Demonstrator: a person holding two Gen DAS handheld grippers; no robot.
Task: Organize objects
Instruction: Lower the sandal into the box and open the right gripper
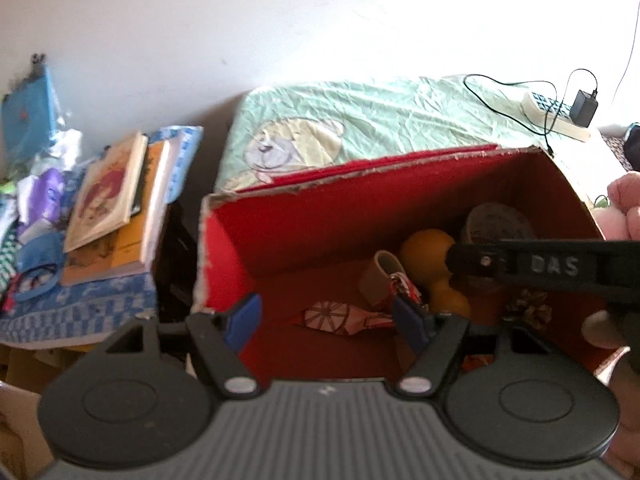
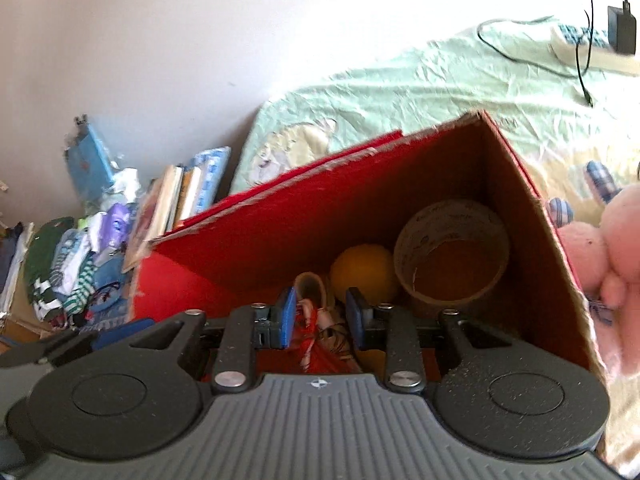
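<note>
Both grippers hang over an open red box (image 2: 256,216) on the bed: left gripper (image 1: 326,320) spread wide and empty, right gripper (image 2: 320,318) narrower, nothing pinched.

Inside lie a yellow ball (image 2: 364,272), a tape roll (image 2: 452,256) and red-and-white wrappers (image 2: 316,340). Only the left view shows a pine cone (image 1: 528,308) and the book stack (image 1: 120,208) squarely; the right view shows a pink plush toy (image 2: 600,248) beside the box.

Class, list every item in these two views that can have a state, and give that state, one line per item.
Red box: open, tilted.
Tape roll: inside box, hollow facing out.
Yellow ball: inside box, beside tape roll.
Left gripper: jaws open, empty.
Right gripper: jaws open, astride a red-and-white item.
Charger: plugged into power strip.
</note>
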